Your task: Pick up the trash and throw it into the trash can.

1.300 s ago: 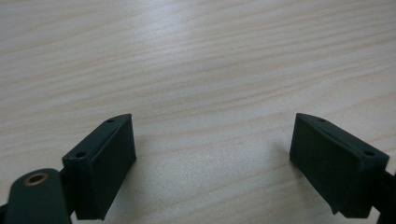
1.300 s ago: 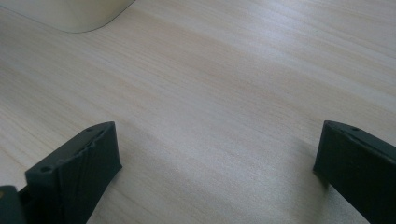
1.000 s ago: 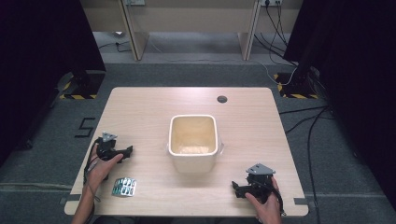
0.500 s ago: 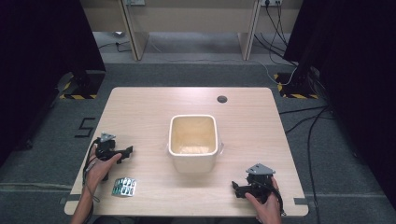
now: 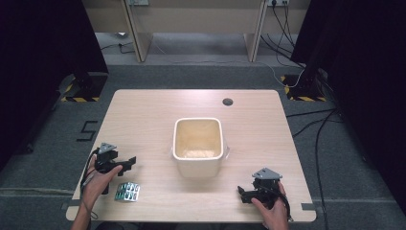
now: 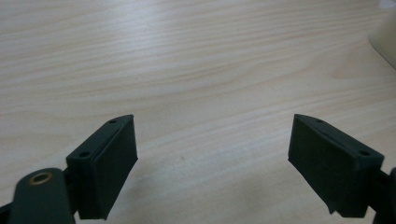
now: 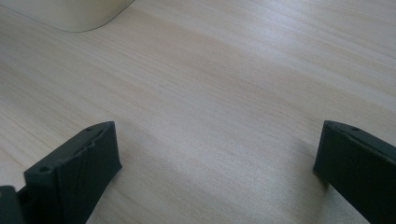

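Note:
A cream square tub (image 5: pixel 197 143) stands in the middle of the wooden table (image 5: pixel 153 115). A blister pack of pills (image 5: pixel 127 191) lies flat near the front left edge. My left gripper (image 5: pixel 128 163) rests just above and left of the pack, held by a hand, pointing right toward the tub; its jaws stand wide open over bare wood (image 6: pixel 210 154), and the tub's edge (image 6: pixel 385 42) shows at the far right. My right gripper (image 5: pixel 242 194) sits at the front right, pointing left, open with nothing between its jaws (image 7: pixel 215 158). The tub's base (image 7: pixel 70 14) appears at upper left.
A small dark round hole (image 5: pixel 227 101) sits near the table's far edge. Desk legs, cables and black stands with hazard-striped bases (image 5: pixel 301 93) stand on the grey floor beyond the table. A mark "5" (image 5: pixel 87 130) is on the floor at left.

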A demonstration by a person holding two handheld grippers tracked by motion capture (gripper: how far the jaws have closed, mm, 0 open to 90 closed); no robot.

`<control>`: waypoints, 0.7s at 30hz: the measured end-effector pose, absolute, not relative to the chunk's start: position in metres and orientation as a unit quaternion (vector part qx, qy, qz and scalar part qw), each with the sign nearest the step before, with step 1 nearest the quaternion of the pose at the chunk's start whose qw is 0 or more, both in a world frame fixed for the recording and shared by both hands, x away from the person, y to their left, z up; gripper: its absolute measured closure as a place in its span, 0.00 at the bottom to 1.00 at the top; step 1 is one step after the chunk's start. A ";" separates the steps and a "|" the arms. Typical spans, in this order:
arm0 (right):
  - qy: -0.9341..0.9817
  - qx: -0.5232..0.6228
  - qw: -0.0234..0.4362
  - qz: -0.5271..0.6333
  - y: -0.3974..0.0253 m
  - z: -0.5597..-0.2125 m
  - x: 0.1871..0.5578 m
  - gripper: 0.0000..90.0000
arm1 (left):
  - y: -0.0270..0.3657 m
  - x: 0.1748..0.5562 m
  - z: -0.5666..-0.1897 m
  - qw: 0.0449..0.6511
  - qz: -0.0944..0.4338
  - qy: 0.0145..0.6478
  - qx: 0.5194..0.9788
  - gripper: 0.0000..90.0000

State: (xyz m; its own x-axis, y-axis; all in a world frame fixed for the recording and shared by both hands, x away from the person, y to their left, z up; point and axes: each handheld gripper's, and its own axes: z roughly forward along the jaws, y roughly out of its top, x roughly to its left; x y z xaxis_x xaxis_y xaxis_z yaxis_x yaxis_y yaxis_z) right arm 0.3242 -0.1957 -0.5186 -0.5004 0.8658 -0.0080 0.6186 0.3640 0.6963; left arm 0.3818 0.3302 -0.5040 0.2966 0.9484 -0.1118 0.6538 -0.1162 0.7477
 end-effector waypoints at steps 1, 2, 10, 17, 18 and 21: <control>0.803 0.462 0.191 0.324 -0.196 -0.519 0.324 0.00 | 0.329 0.378 -0.503 0.361 0.202 0.554 0.722 0.16; 0.803 0.462 0.191 0.324 -0.196 -0.519 0.324 0.00 | 0.329 0.378 -0.503 0.361 0.202 0.554 0.722 0.16; 0.803 0.462 0.191 0.324 -0.196 -0.519 0.324 0.00 | 0.321 0.353 -0.501 0.359 0.199 0.545 0.731 0.16; 0.804 0.462 0.191 0.323 -0.196 -0.519 0.324 0.00 | 0.312 0.338 -0.500 0.355 0.198 0.536 0.740 0.17; 0.804 0.462 0.191 0.323 -0.196 -0.519 0.324 0.00 | 0.312 0.338 -0.500 0.355 0.198 0.536 0.740 0.17; 0.804 0.462 0.191 0.323 -0.196 -0.519 0.324 0.00 | 0.311 0.330 -0.502 0.352 0.199 0.535 0.742 0.17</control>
